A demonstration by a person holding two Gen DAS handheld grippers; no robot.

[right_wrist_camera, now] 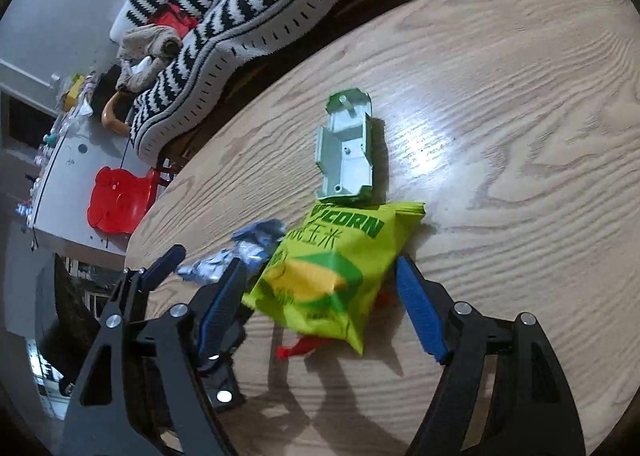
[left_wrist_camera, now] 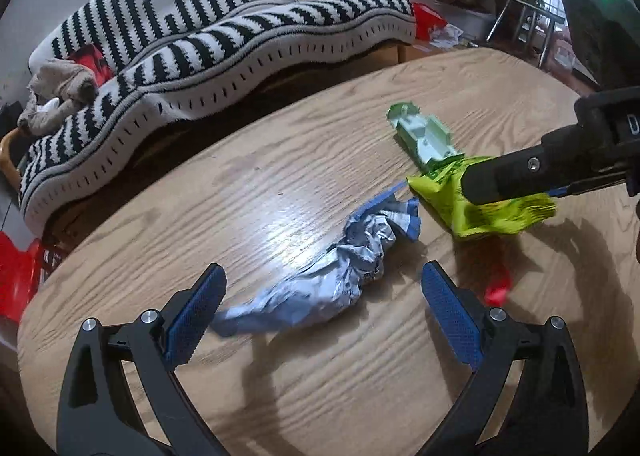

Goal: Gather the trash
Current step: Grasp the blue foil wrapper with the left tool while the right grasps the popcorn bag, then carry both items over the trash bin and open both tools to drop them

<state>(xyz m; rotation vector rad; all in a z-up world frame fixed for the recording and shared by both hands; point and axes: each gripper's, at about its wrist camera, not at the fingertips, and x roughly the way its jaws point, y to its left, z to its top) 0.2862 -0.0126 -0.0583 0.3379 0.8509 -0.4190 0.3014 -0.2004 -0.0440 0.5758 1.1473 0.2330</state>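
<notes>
A crumpled blue-and-silver wrapper [left_wrist_camera: 340, 276] lies on the wooden table [left_wrist_camera: 280, 184], between the fingers of my open left gripper [left_wrist_camera: 320, 288]; the fingers do not touch it. A lime-green corn snack bag [right_wrist_camera: 332, 272] lies between the fingers of my open right gripper [right_wrist_camera: 320, 276], which stands around it. The bag also shows in the left wrist view [left_wrist_camera: 480, 208], with the right gripper [left_wrist_camera: 520, 176] over it. A pale green plastic tray piece [right_wrist_camera: 348, 152] lies beyond the bag. A small red scrap [right_wrist_camera: 300, 348] pokes out under the bag.
A sofa with a black-and-white striped blanket [left_wrist_camera: 224, 32] runs along the table's far side. A red plastic stool [right_wrist_camera: 116, 200] stands off the table's left end. The left gripper [right_wrist_camera: 168, 264] is close beside the right one.
</notes>
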